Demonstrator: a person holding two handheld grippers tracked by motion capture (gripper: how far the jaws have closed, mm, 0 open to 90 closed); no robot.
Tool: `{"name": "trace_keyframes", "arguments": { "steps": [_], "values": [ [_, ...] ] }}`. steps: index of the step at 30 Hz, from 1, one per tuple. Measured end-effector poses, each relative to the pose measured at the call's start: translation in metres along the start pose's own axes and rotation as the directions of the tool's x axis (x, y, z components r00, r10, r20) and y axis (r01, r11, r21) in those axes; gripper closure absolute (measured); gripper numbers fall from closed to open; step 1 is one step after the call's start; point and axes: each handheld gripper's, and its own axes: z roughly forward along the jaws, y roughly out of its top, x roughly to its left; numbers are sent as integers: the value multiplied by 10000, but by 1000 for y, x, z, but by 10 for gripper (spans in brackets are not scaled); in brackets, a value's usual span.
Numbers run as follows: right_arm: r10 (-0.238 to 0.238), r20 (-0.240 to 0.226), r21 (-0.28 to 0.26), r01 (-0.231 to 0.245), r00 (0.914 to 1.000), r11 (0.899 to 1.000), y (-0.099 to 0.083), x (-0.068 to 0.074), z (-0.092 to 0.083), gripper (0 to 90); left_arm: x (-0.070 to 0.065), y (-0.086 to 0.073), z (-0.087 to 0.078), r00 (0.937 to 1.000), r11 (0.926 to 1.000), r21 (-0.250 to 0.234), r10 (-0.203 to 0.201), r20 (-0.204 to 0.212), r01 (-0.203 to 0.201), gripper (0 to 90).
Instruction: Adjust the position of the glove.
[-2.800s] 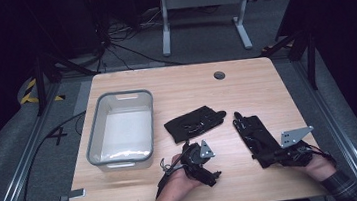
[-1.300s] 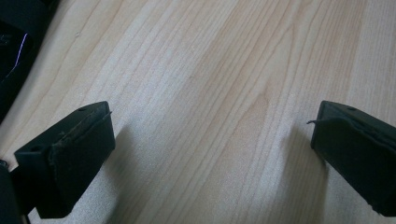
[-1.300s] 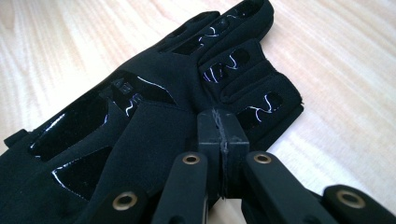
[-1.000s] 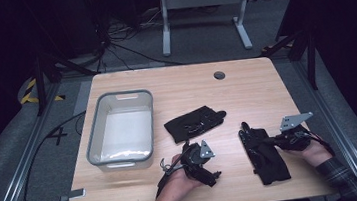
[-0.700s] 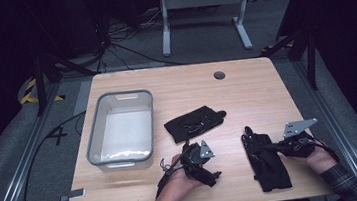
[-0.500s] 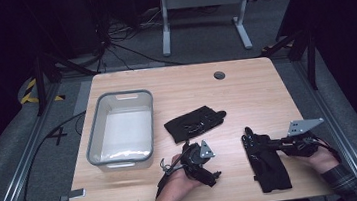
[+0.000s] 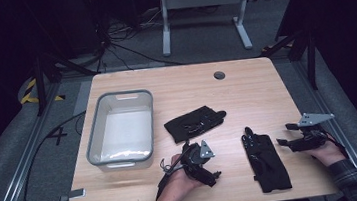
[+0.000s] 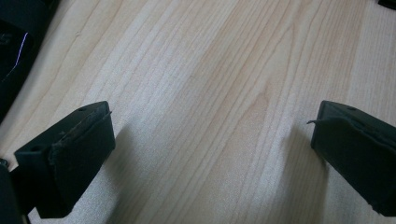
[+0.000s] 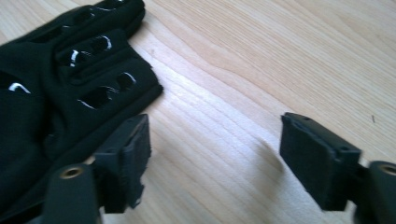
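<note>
High view: near glove [image 7: 266, 161] lies lengthwise, fingers pointing away from the person.

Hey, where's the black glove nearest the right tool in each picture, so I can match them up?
High view: the glove lies lower right of centre, lengthwise, just left of the right tool.
Left gripper view: I can't place it; the dark shape at the left edge is unidentifiable.
Right gripper view: the glove covers the upper left, beside the left jaw.
Shared landmark: the wooden table.

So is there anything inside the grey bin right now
No, the grey bin shows a bare white floor, and both black gloves lie on the table outside it.
</note>
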Motion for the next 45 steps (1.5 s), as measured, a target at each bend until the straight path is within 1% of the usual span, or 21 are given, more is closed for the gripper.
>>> {"name": "trace_keyframes", "arguments": {
  "steps": [4, 7, 9, 11, 15, 16, 21, 22, 24, 25, 26, 30, 31, 32, 33, 35, 36, 38, 40, 44, 45],
  "values": [
    [285, 53, 7, -285, 9996, 9996, -2, -4, 2, 189, 0, 2, -3, 10000, 9998, 179, -83, -46, 84, 33],
    [447, -52, -30, -447, 9990, 9990, -4, -4, 3, 170, 3, 4, -7, 9999, 9998, 152, -141, -58, 142, 185],
    [472, -38, -26, -472, 9989, 9989, -4, -4, 3, 168, 7, 7, -9, 9994, 9989, 322, -332, -79, 335, 218],
    [477, -26, -36, -477, 9989, 9989, -4, -4, 3, 167, 11, 13, -13, 9993, 9989, 299, -371, -107, 374, 351],
    [519, 16, -59, -519, 9986, 9986, -4, -4, 3, 165, 21, 22, -18, 9967, 9972, 136, -732, -347, 737, 585],
    [518, 17, -62, -518, 9987, 9986, -4, -4, 3, 165, 24, 24, -19, 9957, 9966, 48, -823, -425, 826, 666],
    [540, 41, -94, -539, 9985, 9985, -5, -3, 3, 164, 42, 33, -21, 9858, 9889, -5, -1482, -786, 1486, 894],
    [540, 41, -94, -539, 9985, 9985, -5, -3, 3, 164, 45, 35, -21, 9848, 9881, 133, -1517, -850, 1533, 894],
    [568, 58, -137, -567, 9984, 9983, -5, -3, 3, 165, 51, 39, -18, 9803, 9863, 133, -1619, -1130, 1645, 896],
    [569, 65, -137, -568, 9984, 9983, -5, -3, 3, 164, 55, 40, -16, 9786, 9849, 17, -1719, -1128, 1732, 897],
    [569, 65, -136, -568, 9984, 9983, -5, -3, 3, 164, 58, 42, -14, 9774, 9831, 145, -1800, -1111, 1827, 897],
    [569, 66, -137, -568, 9984, 9983, -5, -3, 3, 164, 67, 48, -7, 9705, 9813, 152, -1873, -1517, 1918, 897],
    [566, 65, -136, -566, 9984, 9983, -5, -3, 3, 164, 70, 50, -5, 9702, 9824, 259, -1782, -1644, 1848, 896],
    [564, 65, -135, -563, 9984, 9983, -5, -3, 3, 164, 74, 52, -3, 9659, 9811, 239, -1845, -1815, 1919, 897],
    [564, 65, -135, -563, 9984, 9983, -5, -3, 3, 164, 74, 52, -3, 9659, 9811, 239, -1845, -1815, 1919, 896],
    [568, 64, -136, -567, 9984, 9983, -5, -3, 3, 164, 79, 53, 1, 9611, 9795, 312, -1887, -2016, 1989, 896],
    [567, 66, -137, -566, 9984, 9983, -5, -3, 3, 164, 82, 52, 4, 9600, 9769, 409, -1977, -1982, 2096, 897],
    [569, 64, -136, -568, 9984, 9983, -5, -3, 3, 164, 83, 50, 9, 9597, 9743, 618, -2011, -1962, 2168, 896],
    [566, 65, -137, -565, 9984, 9983, -5, -3, 3, 164, 84, 50, 9, 9582, 9726, 603, -2093, -1952, 2247, 897],
    [564, 66, -137, -563, 9984, 9983, -5, -3, 3, 164, 80, 50, 10, 9606, 9726, 639, -2087, -1834, 2235, 897],
    [562, 64, -137, -561, 9984, 9983, -5, -3, 3, 164, 78, 51, 10, 9637, 9738, 646, -2042, -1719, 2178, 896]
  ]
}}
